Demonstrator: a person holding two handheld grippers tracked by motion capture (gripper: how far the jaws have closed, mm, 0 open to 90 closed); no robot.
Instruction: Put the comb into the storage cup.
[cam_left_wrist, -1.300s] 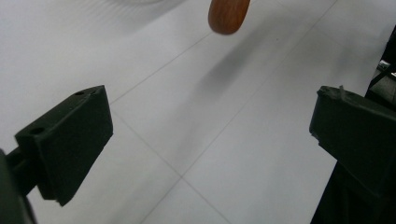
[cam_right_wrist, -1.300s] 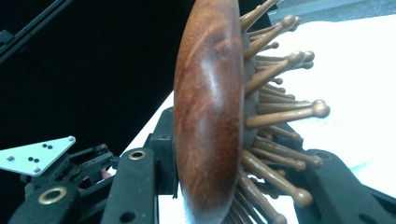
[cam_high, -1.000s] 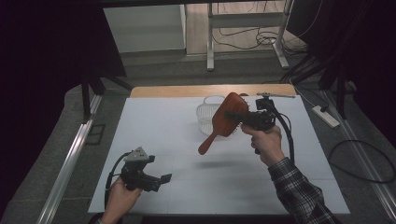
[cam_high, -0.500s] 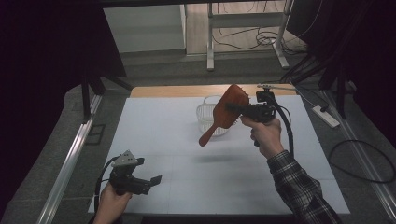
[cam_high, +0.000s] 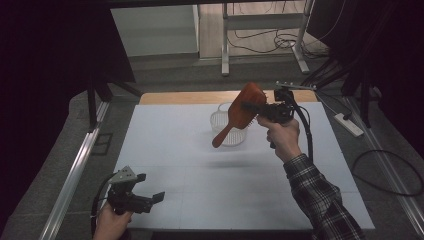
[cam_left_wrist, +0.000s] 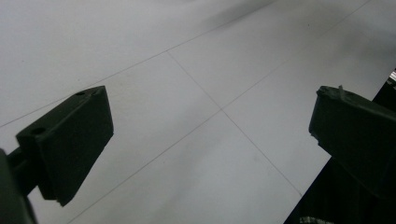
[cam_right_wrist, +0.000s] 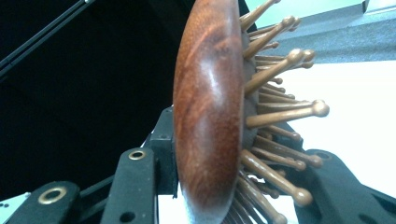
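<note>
High view: right tongs (cam_high: 256, 107) clamp the wooden paddle hairbrush (cam_high: 240, 113) by its head, lifted off the counter (cam_high: 165, 150) w/ handle hanging down-left below the tongs, just over the clear ribbed cup (cam_high: 226, 126), probably lining up to drop it in handle-first. Brush: reddish-brown, glossy back, ball-tipped wooden pins (cam_right_wrist: 280, 112) on the opposite face. Left tongs (cam_high: 152, 199) open, empty, parked low near the counter's front edge, well apart.

A white table (cam_high: 190, 150) with a wooden far edge, a power strip (cam_high: 348, 124) on the floor beside it.
</note>
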